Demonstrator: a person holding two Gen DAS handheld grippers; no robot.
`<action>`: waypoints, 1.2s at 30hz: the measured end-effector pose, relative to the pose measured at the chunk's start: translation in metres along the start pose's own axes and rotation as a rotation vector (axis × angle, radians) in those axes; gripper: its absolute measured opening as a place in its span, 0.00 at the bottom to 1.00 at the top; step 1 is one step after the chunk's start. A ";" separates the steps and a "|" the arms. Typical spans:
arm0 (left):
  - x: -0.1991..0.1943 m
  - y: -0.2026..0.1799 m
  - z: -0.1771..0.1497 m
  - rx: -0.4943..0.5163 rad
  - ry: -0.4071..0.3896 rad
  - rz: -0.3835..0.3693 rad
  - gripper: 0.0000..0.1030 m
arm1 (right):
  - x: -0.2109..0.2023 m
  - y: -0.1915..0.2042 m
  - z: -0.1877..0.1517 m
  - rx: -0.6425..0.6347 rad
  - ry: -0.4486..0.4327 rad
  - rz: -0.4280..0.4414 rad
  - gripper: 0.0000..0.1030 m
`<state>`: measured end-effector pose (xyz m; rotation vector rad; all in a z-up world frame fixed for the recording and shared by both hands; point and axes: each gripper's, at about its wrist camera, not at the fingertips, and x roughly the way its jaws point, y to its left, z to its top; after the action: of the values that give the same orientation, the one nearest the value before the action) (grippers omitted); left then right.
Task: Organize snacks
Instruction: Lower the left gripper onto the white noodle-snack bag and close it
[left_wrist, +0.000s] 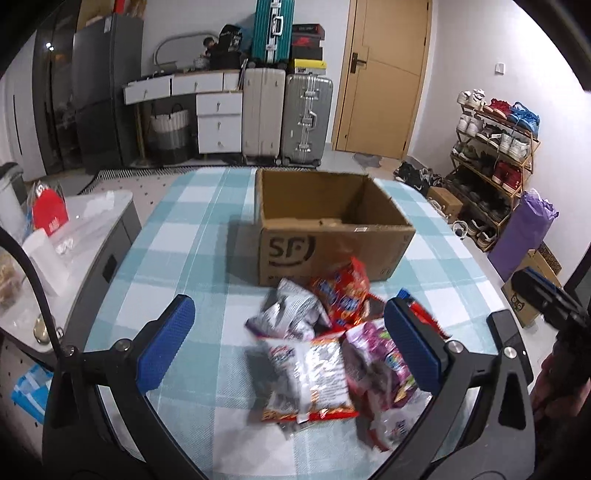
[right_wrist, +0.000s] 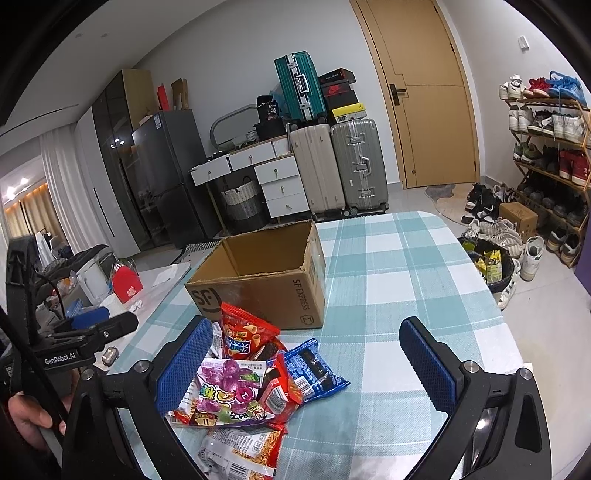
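Note:
An open, empty SF cardboard box (left_wrist: 332, 243) stands on the checked tablecloth; the right wrist view shows it too (right_wrist: 258, 288). In front of it lies a pile of snack packets: a red one (left_wrist: 343, 291), a silver one (left_wrist: 291, 310), a white-and-red one (left_wrist: 314, 376) and a purple one (left_wrist: 380, 354). The right wrist view shows the red packet (right_wrist: 243, 336), the purple packet (right_wrist: 229, 387) and a blue packet (right_wrist: 314, 369). My left gripper (left_wrist: 291, 343) is open above the pile. My right gripper (right_wrist: 306, 369) is open, with the pile by its left finger.
The table (right_wrist: 406, 266) carries a teal checked cloth. A side counter (left_wrist: 74, 236) with a red box and bottles stands to the left. Suitcases (left_wrist: 288, 114), a drawer unit, a door and a shoe rack (right_wrist: 546, 155) line the room behind. A bin (right_wrist: 491, 266) sits right of the table.

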<state>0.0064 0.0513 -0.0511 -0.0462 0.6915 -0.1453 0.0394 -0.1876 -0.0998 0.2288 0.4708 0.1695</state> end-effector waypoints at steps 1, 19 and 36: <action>0.002 0.004 -0.002 0.001 0.008 0.001 0.99 | 0.001 0.000 -0.001 0.000 0.002 0.001 1.00; 0.077 -0.001 -0.046 0.057 0.214 -0.063 0.99 | 0.025 -0.012 -0.018 0.028 0.065 0.006 1.00; 0.139 0.018 -0.056 -0.063 0.329 -0.171 0.60 | 0.032 -0.012 -0.024 0.021 0.078 0.043 1.00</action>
<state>0.0783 0.0489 -0.1840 -0.1441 1.0214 -0.2994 0.0574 -0.1879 -0.1374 0.2534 0.5456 0.2162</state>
